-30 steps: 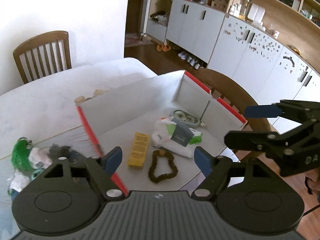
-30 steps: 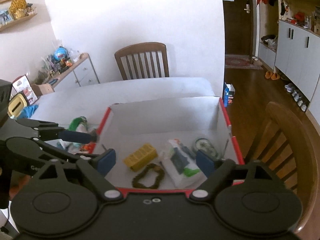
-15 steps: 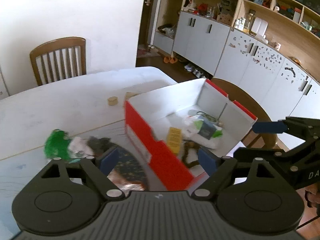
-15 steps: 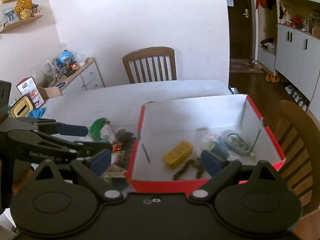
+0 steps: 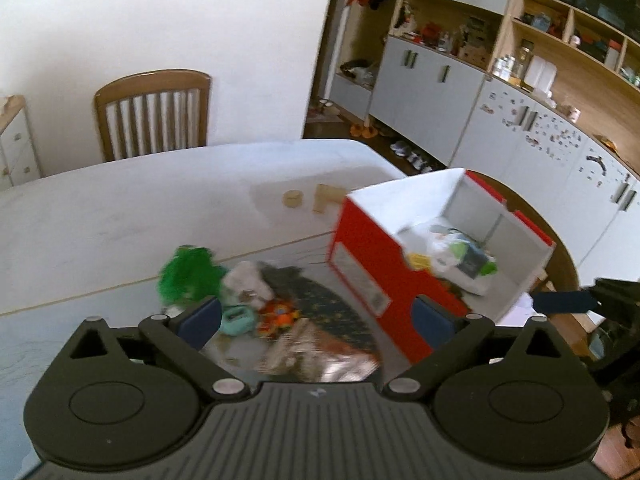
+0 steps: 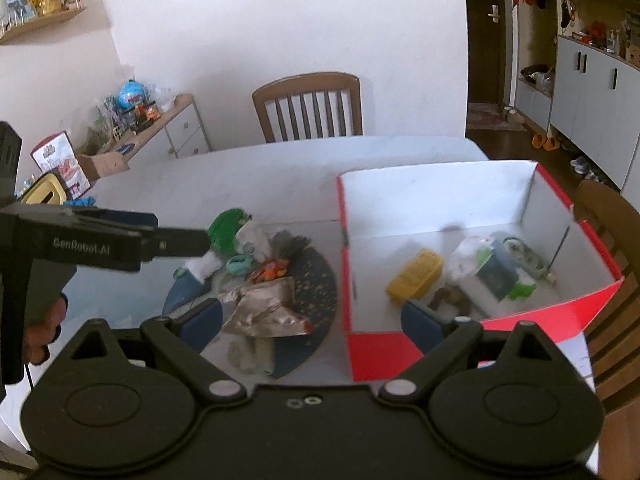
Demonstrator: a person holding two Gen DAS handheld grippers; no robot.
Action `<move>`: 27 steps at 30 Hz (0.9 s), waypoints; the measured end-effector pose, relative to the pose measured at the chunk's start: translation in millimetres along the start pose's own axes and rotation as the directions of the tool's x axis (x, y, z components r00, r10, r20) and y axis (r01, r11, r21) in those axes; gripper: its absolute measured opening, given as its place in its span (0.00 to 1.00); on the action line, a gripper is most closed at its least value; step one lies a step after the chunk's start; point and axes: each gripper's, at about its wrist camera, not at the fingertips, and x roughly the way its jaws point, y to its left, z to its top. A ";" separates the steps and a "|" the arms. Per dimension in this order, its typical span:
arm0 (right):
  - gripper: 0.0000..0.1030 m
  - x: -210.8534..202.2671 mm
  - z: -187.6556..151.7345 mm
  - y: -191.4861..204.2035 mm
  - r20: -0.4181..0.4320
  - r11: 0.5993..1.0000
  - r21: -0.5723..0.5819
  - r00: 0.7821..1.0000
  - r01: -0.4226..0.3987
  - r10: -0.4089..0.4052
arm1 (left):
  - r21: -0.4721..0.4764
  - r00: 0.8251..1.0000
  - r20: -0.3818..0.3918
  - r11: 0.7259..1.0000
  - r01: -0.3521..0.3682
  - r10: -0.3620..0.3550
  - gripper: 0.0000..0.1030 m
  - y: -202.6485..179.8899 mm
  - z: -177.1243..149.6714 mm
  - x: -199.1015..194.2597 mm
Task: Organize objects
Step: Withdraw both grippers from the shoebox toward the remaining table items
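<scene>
A red and white box (image 5: 372, 280) (image 6: 440, 204) stands on the white table (image 5: 120, 208). In it lie a yellow pack (image 6: 416, 276), a wipes packet (image 6: 492, 272), a bead bracelet (image 6: 448, 296) and a round tin (image 6: 520, 252). Left of the box, a dark round mat (image 6: 316, 280) carries a pile: a green fluffy thing (image 5: 186, 272) (image 6: 226, 228), a crumpled foil packet (image 6: 264, 308), a teal item (image 5: 236, 318) and an orange toy (image 5: 280, 314). My left gripper (image 5: 316, 316) hovers over the pile, its jaws opening, holding nothing. My right gripper (image 6: 312, 318) is open and empty, above the foil packet.
Two small wooden pieces (image 5: 292, 199) lie on the table beyond the box. A wooden chair (image 5: 154, 114) (image 6: 310, 106) stands at the far side, another chair (image 6: 612, 240) behind the box. A sideboard (image 6: 160, 128) with clutter is at the far left, cabinets (image 5: 520, 128) at the right.
Both grippers have swung left from over the box to over the pile on the mat. The left jaws have spread wider. The box's contents have not moved.
</scene>
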 end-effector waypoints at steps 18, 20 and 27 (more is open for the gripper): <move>0.92 73.0 -0.3 61.7 -0.105 0.994 -0.107 0.994 0.029 -0.041 | -0.003 0.990 -0.058 0.991 -0.132 0.132 1.00 90.8 -31.8 44.2; 0.91 82.8 0.8 63.0 -0.113 0.993 -0.114 0.992 0.041 -0.054 | -0.008 0.988 -0.062 0.990 -0.141 0.140 1.00 100.1 -34.6 50.7; 0.91 109.8 2.7 65.3 -0.142 0.988 -0.136 0.986 0.068 -0.087 | 0.033 0.989 -0.081 0.992 -0.122 0.125 1.00 111.8 -40.6 74.6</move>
